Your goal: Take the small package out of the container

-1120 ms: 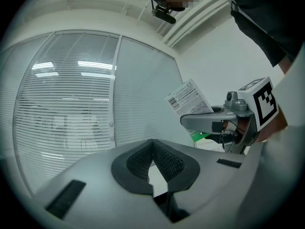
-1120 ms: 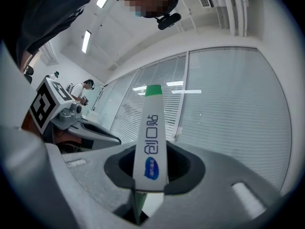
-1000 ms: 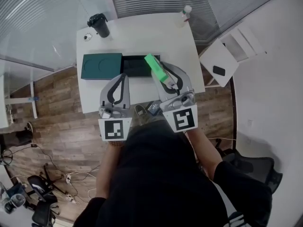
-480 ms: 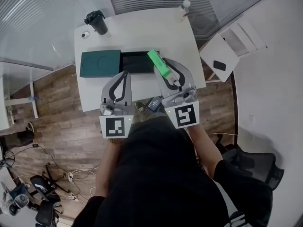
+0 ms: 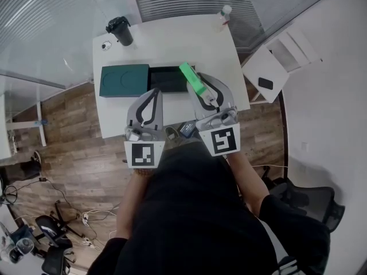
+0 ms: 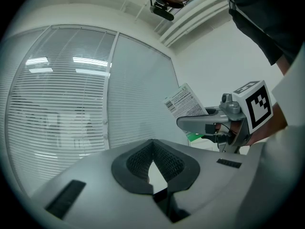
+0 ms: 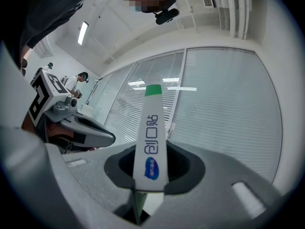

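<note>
The small package [image 5: 192,81] is a slim green box with a white printed face [image 7: 151,137]. My right gripper [image 5: 204,90] is shut on its lower end and holds it up in the air, near the right end of the open dark green container [image 5: 167,79]. The container's lid [image 5: 123,80] lies to its left on the white table [image 5: 172,42]. My left gripper [image 5: 152,91] hovers in front of the container, shut with nothing in it [image 6: 152,142]. In the left gripper view, the right gripper [image 6: 209,123] and the package's label [image 6: 185,100] show to the right.
A black cup [image 5: 119,30] and a small round object [image 5: 105,44] stand at the table's back left, a bottle [image 5: 225,13] at the back right. A white side stand with a dark phone [image 5: 265,85] is to the right. The floor is wooden, with cables at the left.
The right gripper keeps the package raised in about the same place. The left gripper has drifted a little to the right.
</note>
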Available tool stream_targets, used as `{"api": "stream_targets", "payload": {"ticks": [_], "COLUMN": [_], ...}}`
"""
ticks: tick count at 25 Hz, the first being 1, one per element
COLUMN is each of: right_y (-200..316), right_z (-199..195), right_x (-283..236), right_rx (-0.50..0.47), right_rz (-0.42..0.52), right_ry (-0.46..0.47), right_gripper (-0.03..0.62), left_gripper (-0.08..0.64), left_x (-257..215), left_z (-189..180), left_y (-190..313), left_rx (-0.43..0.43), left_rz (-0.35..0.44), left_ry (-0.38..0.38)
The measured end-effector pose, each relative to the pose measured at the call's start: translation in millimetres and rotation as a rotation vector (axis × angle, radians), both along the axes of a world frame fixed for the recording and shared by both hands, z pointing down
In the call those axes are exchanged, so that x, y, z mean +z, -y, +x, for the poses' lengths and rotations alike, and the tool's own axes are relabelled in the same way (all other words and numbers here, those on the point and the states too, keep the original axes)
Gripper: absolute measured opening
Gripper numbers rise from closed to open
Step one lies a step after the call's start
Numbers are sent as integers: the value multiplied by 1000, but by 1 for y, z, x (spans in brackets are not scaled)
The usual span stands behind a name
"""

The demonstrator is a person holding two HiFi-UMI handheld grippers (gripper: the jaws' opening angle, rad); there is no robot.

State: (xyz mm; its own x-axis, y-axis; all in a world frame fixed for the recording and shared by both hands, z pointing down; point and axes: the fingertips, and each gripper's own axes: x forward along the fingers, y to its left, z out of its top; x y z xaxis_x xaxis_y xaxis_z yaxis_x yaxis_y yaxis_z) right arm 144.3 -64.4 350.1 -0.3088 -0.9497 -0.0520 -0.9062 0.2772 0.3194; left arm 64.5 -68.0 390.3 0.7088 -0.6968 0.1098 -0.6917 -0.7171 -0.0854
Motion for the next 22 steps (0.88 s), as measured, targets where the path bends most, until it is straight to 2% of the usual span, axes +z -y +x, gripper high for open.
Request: {"api": "stream_targets", "payload": {"ticks": [7, 13, 22], "right_y": [0, -2, -3], "right_z": [-4, -4, -7], "right_x": [4, 8, 19], "right_rx": [7, 12, -4], "right_rz": [-14, -34, -76], "right_ry": [5, -7, 0], "right_gripper": [89, 89, 86], "left_gripper": [-2, -2, -2], "left_x": [-2, 1, 7], "left_z": [-2, -5, -9], "left_y": [-1, -3, -4], "left_rx": [2, -8, -9], "left_rz": [11, -16, -12], "left_ry": [-10, -18, -3]}}
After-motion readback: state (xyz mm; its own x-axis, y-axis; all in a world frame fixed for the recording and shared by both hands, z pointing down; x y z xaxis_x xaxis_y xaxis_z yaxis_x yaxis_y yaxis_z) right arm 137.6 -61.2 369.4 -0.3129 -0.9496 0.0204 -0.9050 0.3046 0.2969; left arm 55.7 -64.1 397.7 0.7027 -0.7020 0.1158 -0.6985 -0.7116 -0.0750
